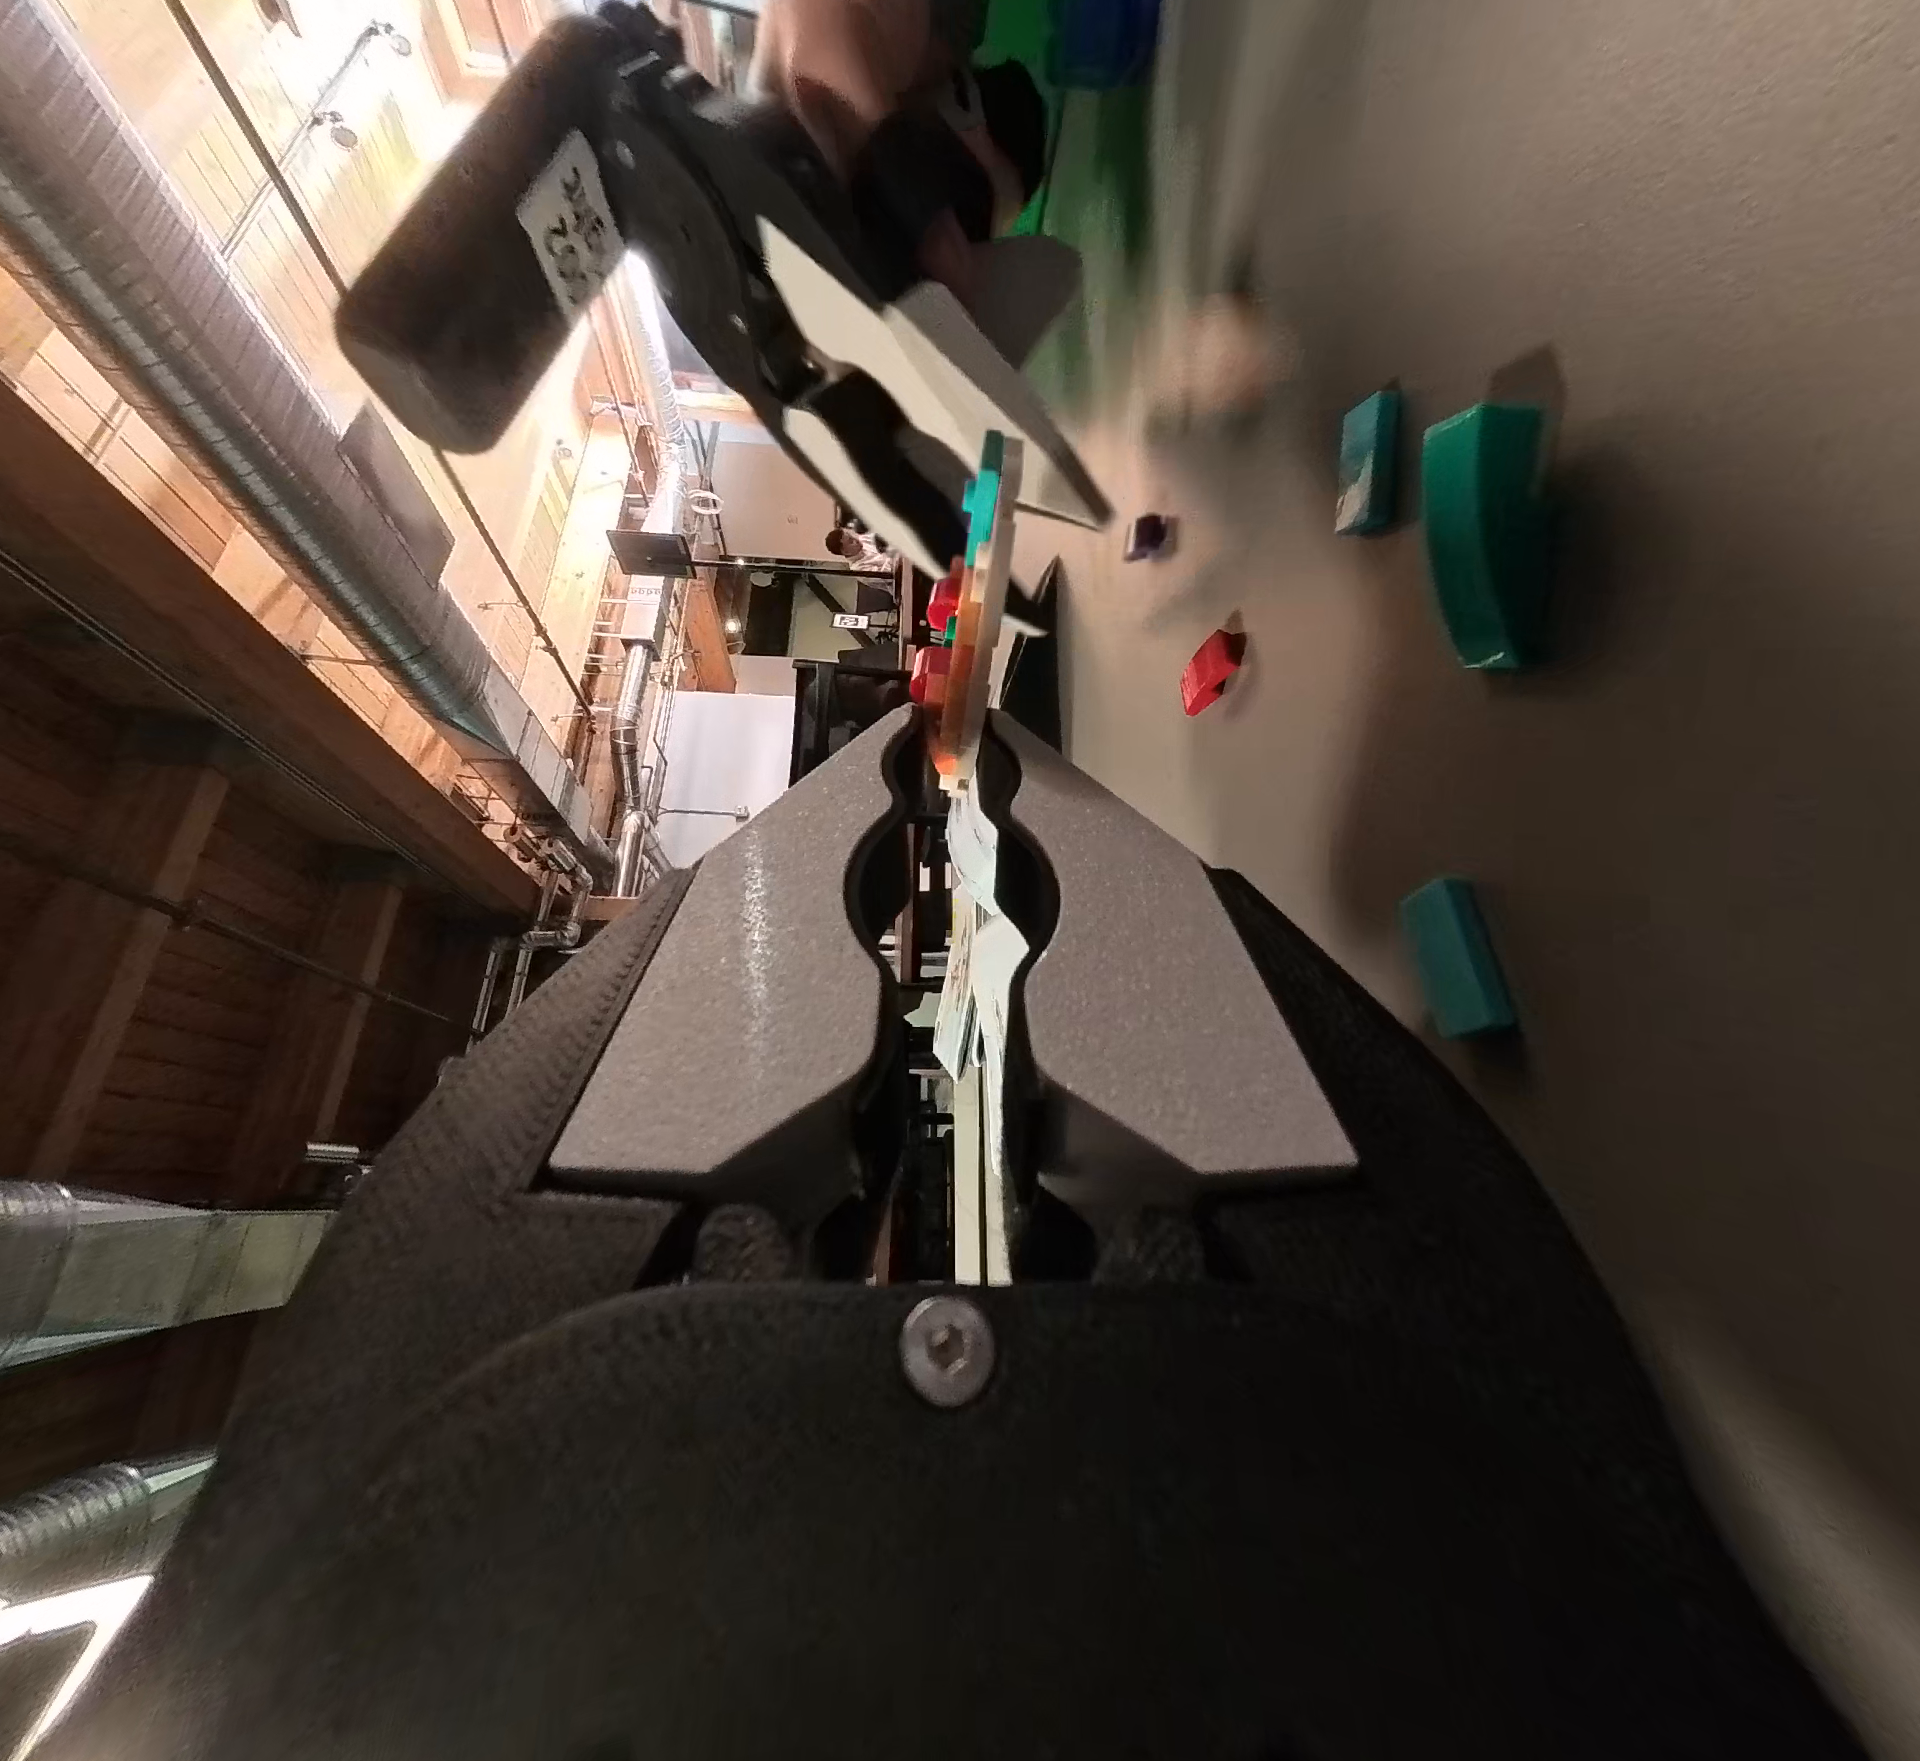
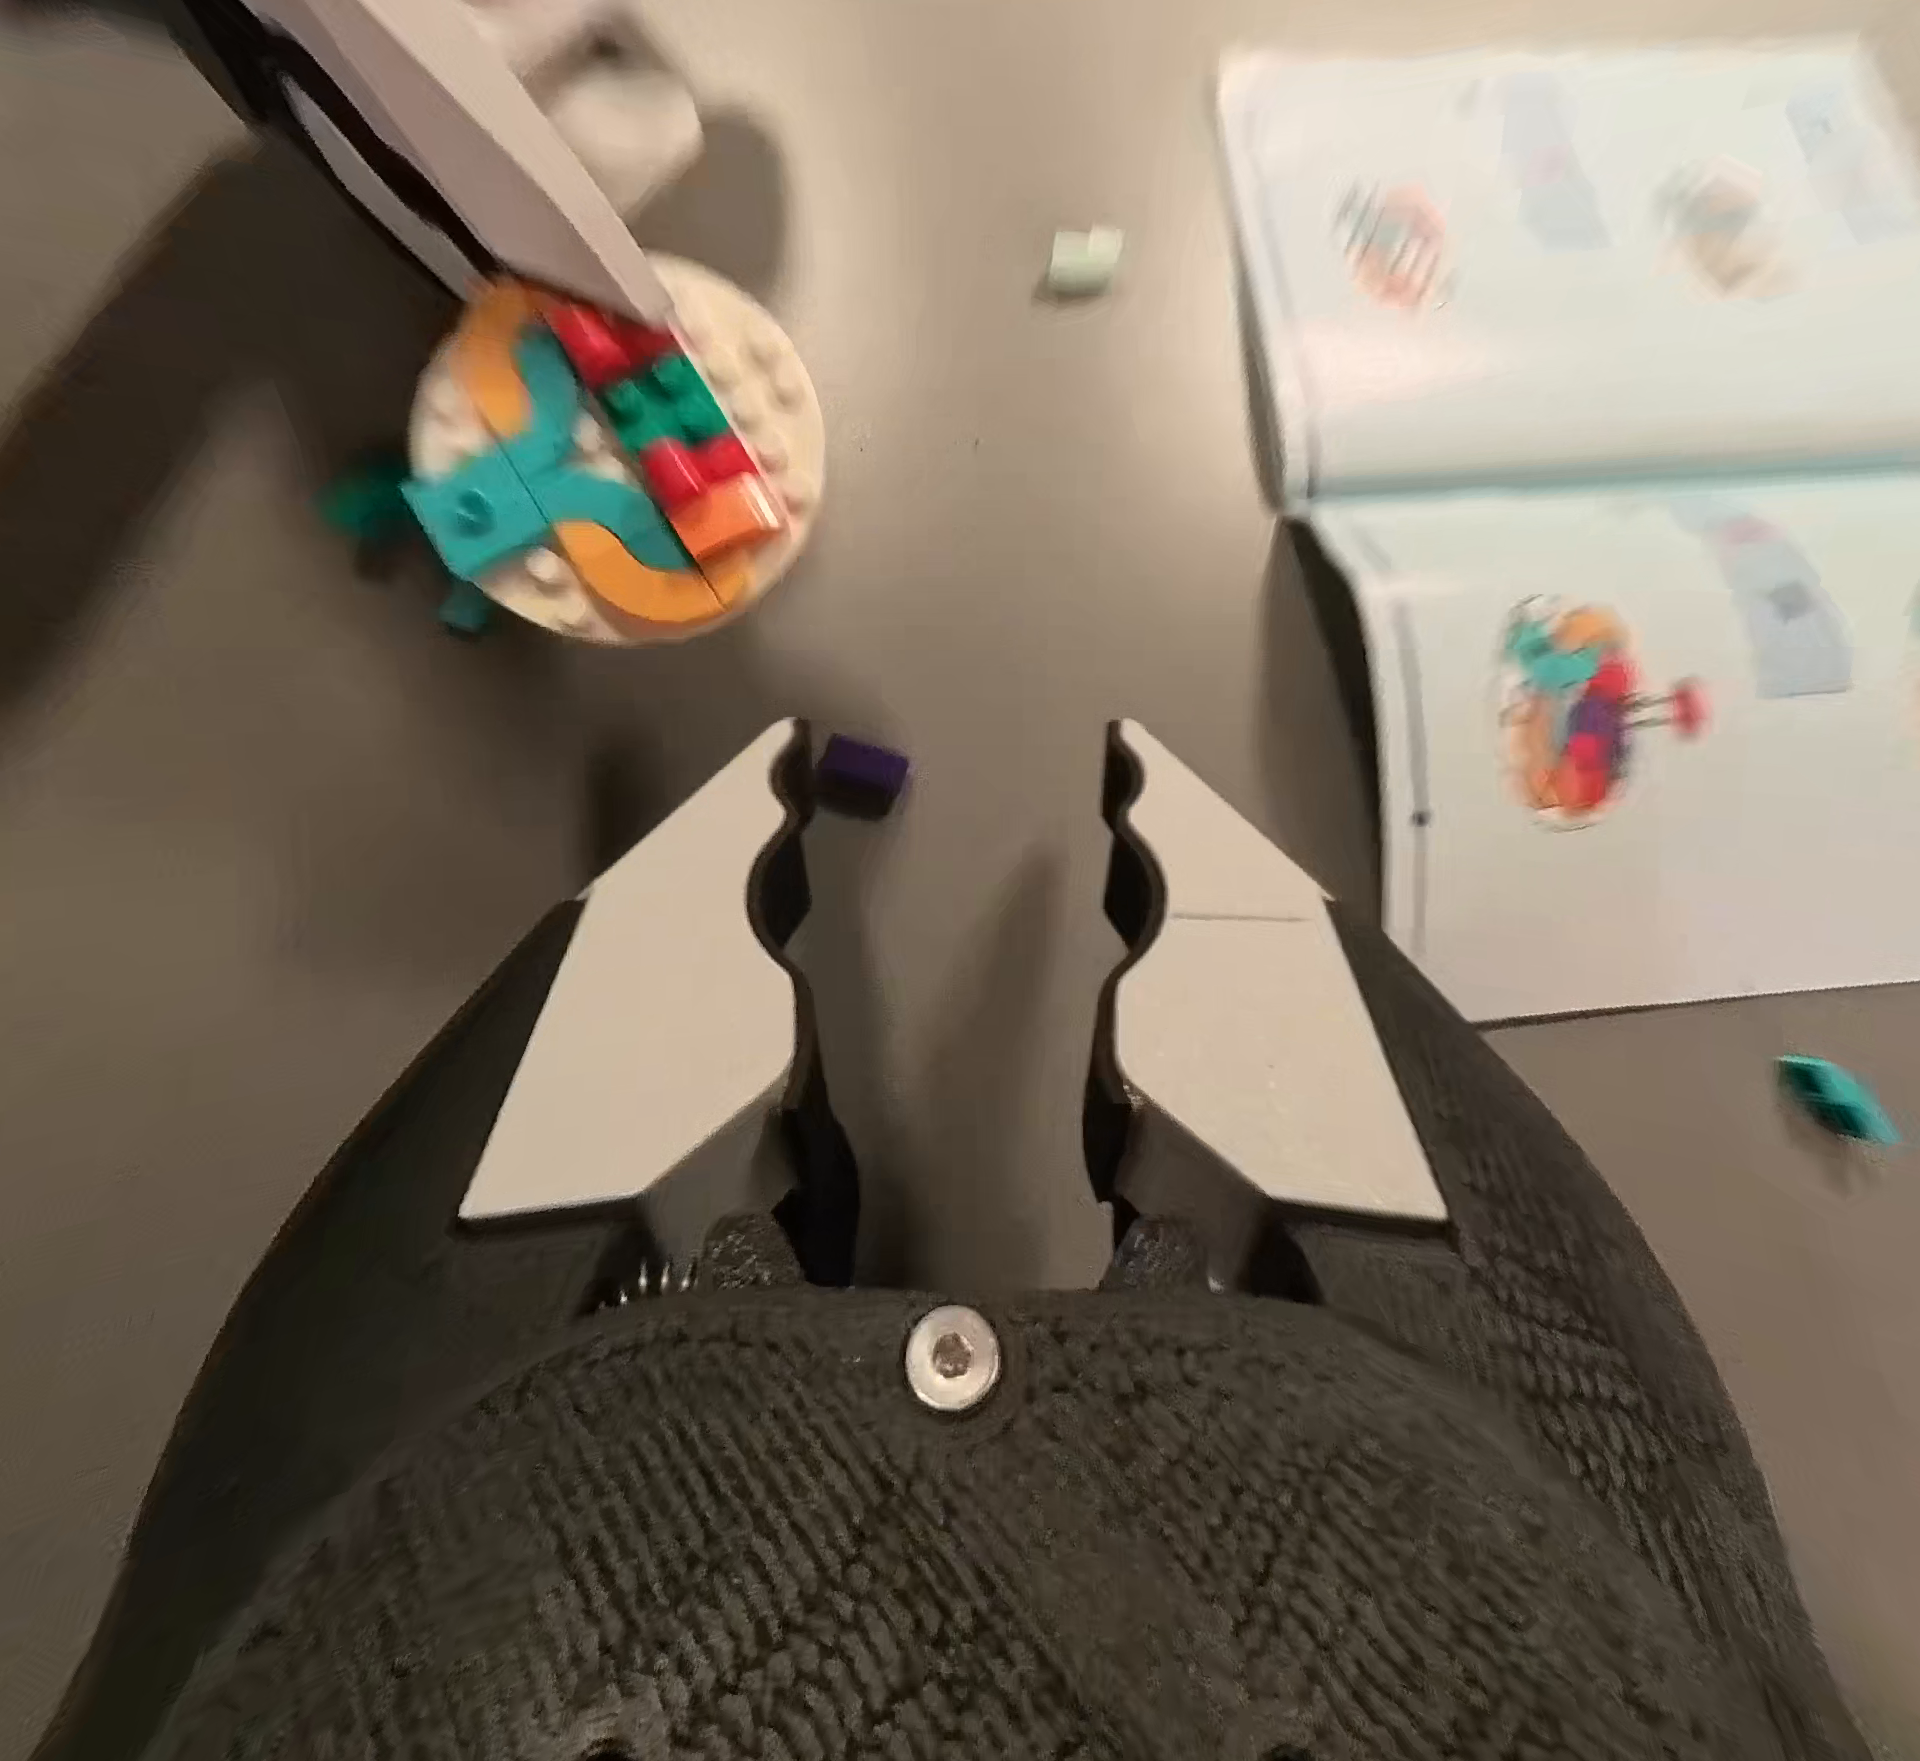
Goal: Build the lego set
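Grey fingers of your left gripper [image 1: 951, 735] pinch the round lego disc [image 2: 613, 464] by its edge; your right gripper [image 2: 956, 755] hangs open. Its left fingertip [image 2: 774, 755] sits just beside a purple brick [image 2: 862, 776] on the table [image 2: 987, 485].

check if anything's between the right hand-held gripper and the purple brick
Nothing visible. The right hand-held gripper is open above the bare table, and the purple brick lies just inside its left fingertip.

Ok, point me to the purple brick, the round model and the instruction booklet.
purple brick [image 2: 860, 774]: right wrist view, its top face.
round model [image 2: 774, 381]: right wrist view, bare white plate edge.
instruction booklet [image 2: 1621, 423]: right wrist view, upper open page.
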Action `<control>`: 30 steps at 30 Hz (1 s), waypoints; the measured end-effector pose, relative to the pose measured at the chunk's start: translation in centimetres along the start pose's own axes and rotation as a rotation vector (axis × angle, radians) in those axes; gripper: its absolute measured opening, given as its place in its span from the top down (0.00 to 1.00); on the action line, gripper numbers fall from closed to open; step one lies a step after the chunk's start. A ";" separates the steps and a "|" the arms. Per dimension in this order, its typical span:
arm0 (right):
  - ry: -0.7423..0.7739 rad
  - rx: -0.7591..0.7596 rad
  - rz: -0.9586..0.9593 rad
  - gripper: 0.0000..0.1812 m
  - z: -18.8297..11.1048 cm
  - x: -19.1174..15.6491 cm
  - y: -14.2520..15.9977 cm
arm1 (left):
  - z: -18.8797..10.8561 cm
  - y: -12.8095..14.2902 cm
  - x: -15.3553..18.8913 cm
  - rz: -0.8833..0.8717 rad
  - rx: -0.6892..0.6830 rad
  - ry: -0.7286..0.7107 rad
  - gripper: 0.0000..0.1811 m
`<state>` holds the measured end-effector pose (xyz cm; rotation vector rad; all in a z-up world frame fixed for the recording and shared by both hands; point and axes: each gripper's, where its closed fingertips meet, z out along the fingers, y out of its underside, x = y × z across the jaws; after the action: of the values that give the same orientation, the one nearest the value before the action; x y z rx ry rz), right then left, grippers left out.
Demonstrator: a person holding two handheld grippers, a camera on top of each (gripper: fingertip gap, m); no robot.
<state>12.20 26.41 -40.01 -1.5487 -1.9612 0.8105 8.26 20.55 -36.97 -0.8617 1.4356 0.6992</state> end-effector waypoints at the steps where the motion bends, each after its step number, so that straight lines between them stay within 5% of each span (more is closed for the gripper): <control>1: 0.000 0.031 -0.003 0.69 -0.7 0.0 -0.5 | 0.0 0.0 0.0 0.001 -0.001 0.000 0.96; 6: -0.193 0.245 -0.017 0.76 -2.9 -3.6 -4.5 | 0.0 -0.5 0.6 0.017 0.022 0.038 0.96; 13: -0.221 -0.016 -0.218 0.88 -0.1 -7.0 -3.1 | -0.1 -2.1 1.9 0.087 0.066 0.099 0.96; 30: -0.266 -0.150 -0.299 0.93 0.8 -8.9 -1.5 | -0.7 -3.9 3.3 0.141 0.126 0.199 0.96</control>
<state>12.56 17.37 -39.78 -1.2305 -2.4232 0.7883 11.27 17.56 -39.92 -0.7530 1.7137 0.6335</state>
